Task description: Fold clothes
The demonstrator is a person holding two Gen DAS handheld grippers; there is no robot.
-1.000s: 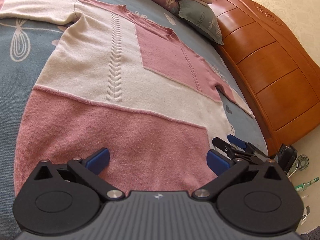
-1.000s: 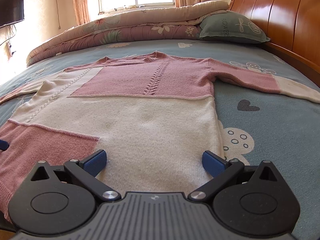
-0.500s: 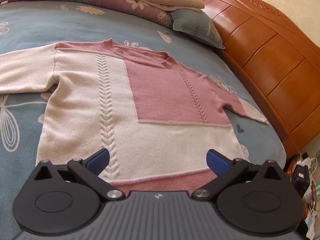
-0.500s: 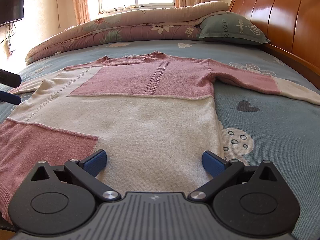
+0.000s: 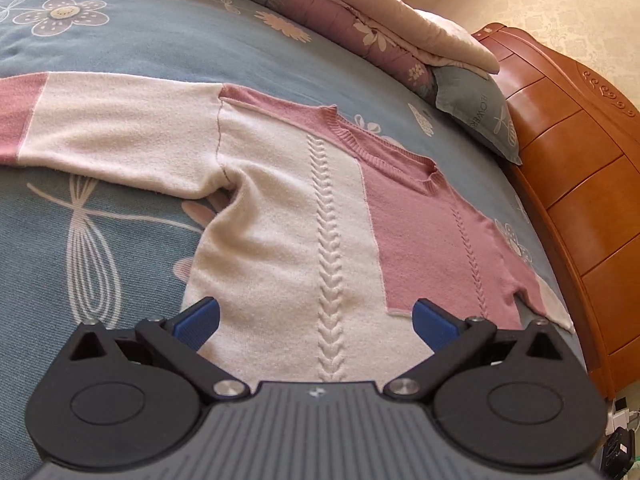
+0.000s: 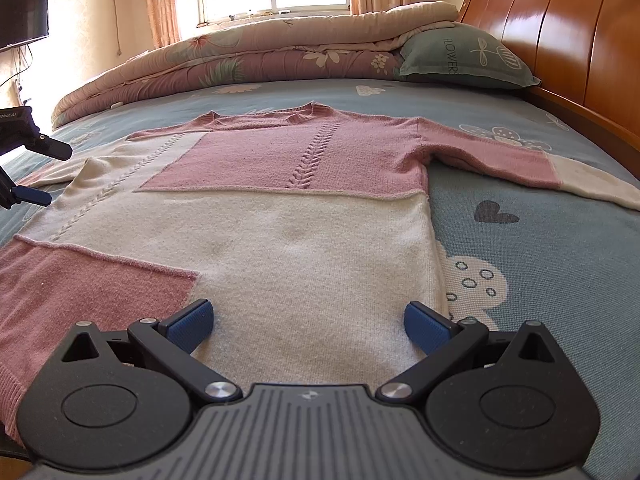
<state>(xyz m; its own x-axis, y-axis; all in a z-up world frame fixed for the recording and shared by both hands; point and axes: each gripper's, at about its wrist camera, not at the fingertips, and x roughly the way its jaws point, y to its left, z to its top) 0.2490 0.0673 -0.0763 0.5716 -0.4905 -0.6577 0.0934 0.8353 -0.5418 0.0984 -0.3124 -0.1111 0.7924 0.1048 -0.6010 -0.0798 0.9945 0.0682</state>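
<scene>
Basically you held both tongs wide and empty over the flat sweater (image 6: 304,240) on the bed (image 6: 540,264), left gripper (image 5: 316,316) and right gripper (image 6: 306,322).

— What is the sweater (image 6: 312,240) made of?
— Soft, fuzzy knit, matt, with raised cable ribs and a ribbed neckline.
— And the bed sheet (image 6: 540,264) under it?
— Smooth printed cloth, flat and dull. The quilt (image 6: 256,52) behind is padded fabric, and the pillow (image 6: 464,56) looks like plain woven cloth.
— The headboard (image 6: 568,40)?
— Polished wood, glossy enough to carry highlights.
— The right hand-held gripper (image 6: 307,320)?
— Matt black plastic, ridged grey body, shiny metal pivots, blue pads (image 6: 188,326) finely textured. The left hand-held gripper (image 5: 316,318) looks the same.
</scene>
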